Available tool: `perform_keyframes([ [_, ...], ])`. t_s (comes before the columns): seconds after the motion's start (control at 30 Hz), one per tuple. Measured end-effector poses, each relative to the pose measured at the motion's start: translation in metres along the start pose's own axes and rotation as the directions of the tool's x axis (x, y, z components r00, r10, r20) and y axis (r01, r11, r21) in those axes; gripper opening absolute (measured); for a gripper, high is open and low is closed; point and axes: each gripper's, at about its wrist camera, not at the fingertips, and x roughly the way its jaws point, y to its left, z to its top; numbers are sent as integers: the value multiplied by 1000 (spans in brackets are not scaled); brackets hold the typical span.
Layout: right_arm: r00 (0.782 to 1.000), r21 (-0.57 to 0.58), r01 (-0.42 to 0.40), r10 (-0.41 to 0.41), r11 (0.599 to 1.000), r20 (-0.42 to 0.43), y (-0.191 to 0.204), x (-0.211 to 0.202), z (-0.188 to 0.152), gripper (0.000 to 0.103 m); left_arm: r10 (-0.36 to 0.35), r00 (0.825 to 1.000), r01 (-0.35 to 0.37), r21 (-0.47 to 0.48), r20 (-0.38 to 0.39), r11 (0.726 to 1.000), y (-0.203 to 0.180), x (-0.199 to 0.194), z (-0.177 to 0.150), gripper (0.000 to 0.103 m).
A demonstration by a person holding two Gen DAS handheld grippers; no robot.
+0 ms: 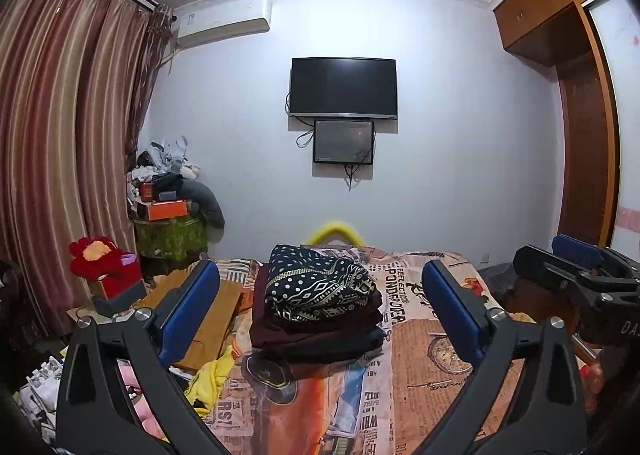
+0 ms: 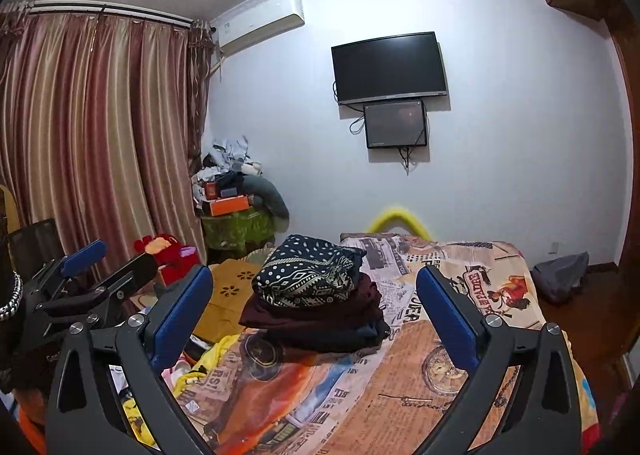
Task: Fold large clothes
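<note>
Your left gripper (image 1: 320, 311) and right gripper (image 2: 314, 307) both hover with jaws spread wide, grasping nothing. The stack of folded clothes (image 1: 320, 307) sits mid-bed toward the bed's (image 1: 432, 367) left edge. Folding looks largely done; no unfolded large garment shows on the bedspread.

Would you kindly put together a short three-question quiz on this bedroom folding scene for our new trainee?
1. True or false: the patterned garment lies on top of the stack of folded clothes.
2. Multiple choice: the left gripper and the right gripper are A) both open and holding nothing, B) both shut on cloth, C) one open, one shut.
3. Short answer: what does the stack rest on?

Key
1. True.
2. A: in each wrist view the blue fingers stand wide apart.
3. The bed, on its newspaper-print cover.
</note>
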Motion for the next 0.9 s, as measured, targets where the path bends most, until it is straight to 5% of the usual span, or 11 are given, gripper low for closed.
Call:
perform_keyframes([
  [0.9, 1000, 1, 7, -7, 1000, -30, -2, -1, 1, 101, 8, 1000, -8, 9, -6, 1000, 0, -2, -4, 102],
])
